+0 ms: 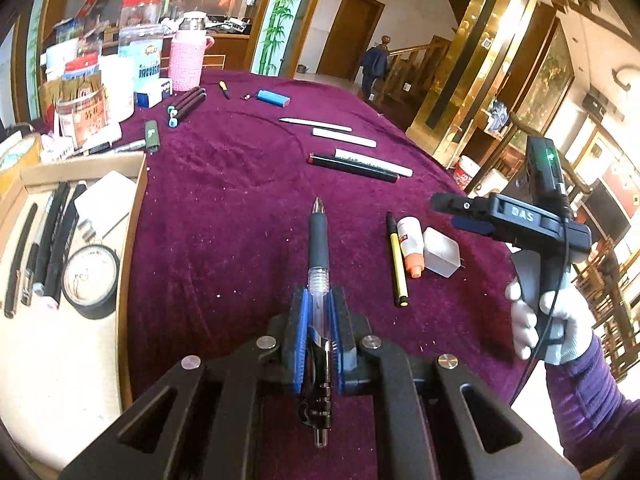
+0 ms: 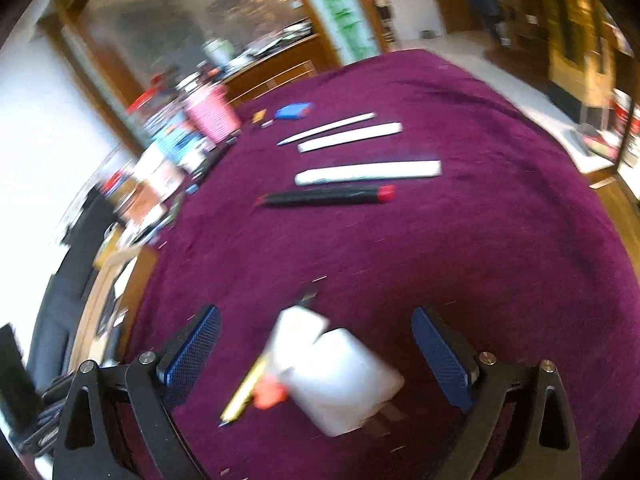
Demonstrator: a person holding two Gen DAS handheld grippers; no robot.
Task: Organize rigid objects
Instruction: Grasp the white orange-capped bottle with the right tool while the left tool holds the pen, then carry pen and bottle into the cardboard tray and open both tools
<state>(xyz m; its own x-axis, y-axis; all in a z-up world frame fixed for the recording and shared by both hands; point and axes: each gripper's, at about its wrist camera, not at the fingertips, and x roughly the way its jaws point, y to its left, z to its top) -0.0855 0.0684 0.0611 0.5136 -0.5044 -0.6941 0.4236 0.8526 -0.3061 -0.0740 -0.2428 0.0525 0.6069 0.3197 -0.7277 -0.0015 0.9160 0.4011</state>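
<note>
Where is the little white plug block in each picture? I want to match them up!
Left wrist view: the white plug block lies right of centre on the purple cloth, beside the small white bottle with an orange cap.
Right wrist view: it is at bottom centre, blurred, between the open right tool's blue pads.
Shared landmark: the black marker with a red end.

left gripper clamping pen, maroon tablecloth
</note>
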